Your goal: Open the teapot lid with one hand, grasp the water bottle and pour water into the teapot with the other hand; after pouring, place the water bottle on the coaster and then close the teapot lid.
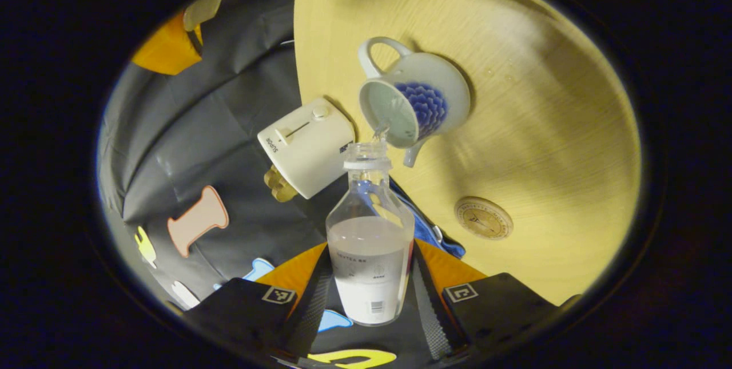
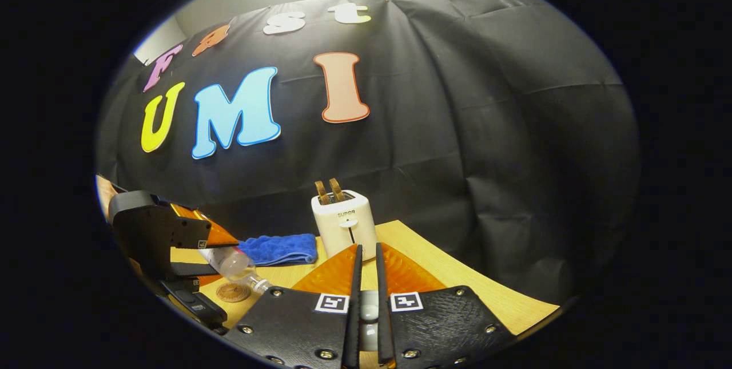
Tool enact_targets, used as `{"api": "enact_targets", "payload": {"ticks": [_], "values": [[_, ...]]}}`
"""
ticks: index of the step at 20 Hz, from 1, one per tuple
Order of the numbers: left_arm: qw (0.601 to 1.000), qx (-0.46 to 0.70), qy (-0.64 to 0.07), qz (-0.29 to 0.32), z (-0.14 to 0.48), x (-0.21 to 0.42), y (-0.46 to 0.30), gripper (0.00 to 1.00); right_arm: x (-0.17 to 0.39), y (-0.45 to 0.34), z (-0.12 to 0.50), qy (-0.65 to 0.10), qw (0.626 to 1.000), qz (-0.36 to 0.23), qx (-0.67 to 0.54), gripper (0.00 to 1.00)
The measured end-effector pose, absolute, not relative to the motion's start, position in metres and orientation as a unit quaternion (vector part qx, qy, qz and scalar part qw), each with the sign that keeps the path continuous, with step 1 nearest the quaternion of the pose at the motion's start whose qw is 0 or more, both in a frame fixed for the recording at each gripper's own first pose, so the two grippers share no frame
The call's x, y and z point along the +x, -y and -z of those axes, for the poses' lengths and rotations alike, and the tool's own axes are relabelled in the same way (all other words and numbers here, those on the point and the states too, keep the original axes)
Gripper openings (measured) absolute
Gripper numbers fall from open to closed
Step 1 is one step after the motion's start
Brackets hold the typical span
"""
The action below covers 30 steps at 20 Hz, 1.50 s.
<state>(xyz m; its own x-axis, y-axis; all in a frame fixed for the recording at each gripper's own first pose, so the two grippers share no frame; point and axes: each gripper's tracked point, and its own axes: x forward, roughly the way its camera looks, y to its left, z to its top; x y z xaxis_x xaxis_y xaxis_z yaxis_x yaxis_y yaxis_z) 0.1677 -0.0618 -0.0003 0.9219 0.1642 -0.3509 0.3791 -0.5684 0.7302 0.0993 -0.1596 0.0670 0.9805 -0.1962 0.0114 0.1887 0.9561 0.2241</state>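
Note:
In the left gripper view my left gripper [image 1: 370,252] is shut on a clear water bottle [image 1: 369,266], which is uncapped and about half full. The view is rolled over, and the bottle's neck points at the open mouth of the white teapot with a blue pattern [image 1: 420,100] on the wooden table [image 1: 543,100]. A thin stream of water [image 1: 380,130] runs from the neck into the pot. The round coaster [image 1: 483,218] lies bare beside it. In the right gripper view my right gripper [image 2: 366,250] is shut on a small pale piece, the teapot lid's knob [image 2: 369,305]. The left gripper's body [image 2: 166,237] holds the tilted bottle [image 2: 234,263] above the coaster [image 2: 233,292].
A white toaster [image 1: 309,146] [image 2: 345,223] with toast in its slots stands at the table's back edge. A folded blue cloth [image 2: 280,248] [image 1: 429,229] lies next to it. The booth's black cloth wall hangs close behind the table.

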Motion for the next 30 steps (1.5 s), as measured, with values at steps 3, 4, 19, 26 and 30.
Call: {"api": "enact_targets", "payload": {"ticks": [3, 4, 19, 26, 30], "values": [[0.424, 0.884, -0.152, 0.124, 0.002, 0.163, 0.067, 0.85, 0.099, 0.16, -0.066, 0.018, 0.988, 0.096, 0.117, 0.12], [0.42, 0.886, -0.152, 0.123, 0.002, 0.161, 0.07, 0.84, 0.099, 0.16, -0.067, 0.018, 0.988, 0.096, 0.117, 0.12], [0.361, 0.915, -0.139, 0.118, 0.003, 0.167, 0.081, 0.84, 0.101, 0.16, -0.064, 0.019, 0.988, 0.1, 0.115, 0.12], [0.378, 0.908, -0.128, 0.124, 0.006, 0.167, 0.087, 0.84, 0.097, 0.166, -0.068, 0.028, 0.986, 0.113, 0.117, 0.12], [0.443, 0.879, -0.125, 0.127, 0.007, 0.168, 0.078, 0.85, 0.091, 0.177, -0.073, 0.043, 0.983, 0.13, 0.121, 0.12]]}}
